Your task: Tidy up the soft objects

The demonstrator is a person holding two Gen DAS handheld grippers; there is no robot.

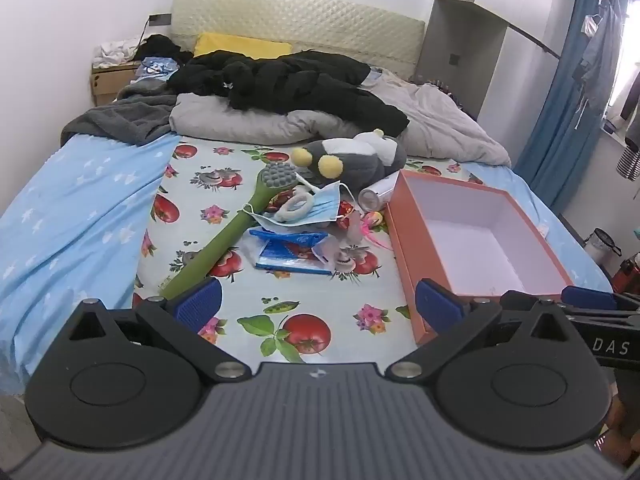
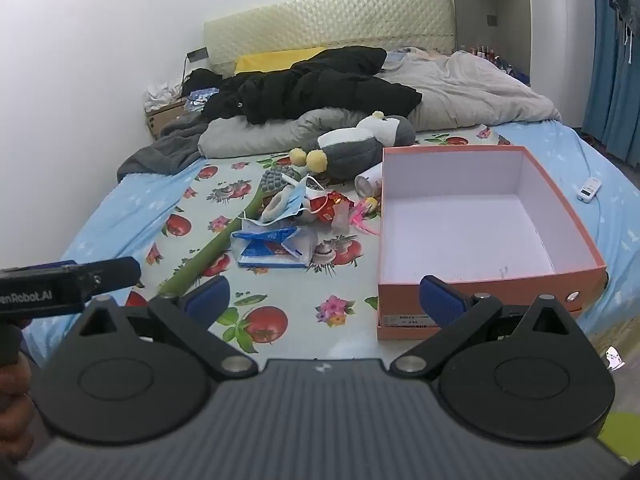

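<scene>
Orange box (image 2: pixel 576 268) on the bed holds nothing; both tongs (image 1: pixel 318 304) (image 2: pixel 324 300) gape wide, ungripping

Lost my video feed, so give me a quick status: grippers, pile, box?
Left gripper and right gripper open, empty. Plush toy, face mask untouched on bed. Orange box empty. Green massage stick lies beside pile.

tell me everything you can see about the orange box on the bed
The orange box is an open, lidless rectangular box that looks like cardboard, orange outside and plain white inside. It is empty. Its near short wall carries a white printed label and its right side two small metal eyelets. It sits flat and upright on the fruit-print sheet, right of the pile of small items. A white can lies at its far left corner; whether they touch is unclear. Nothing grips it.
</scene>
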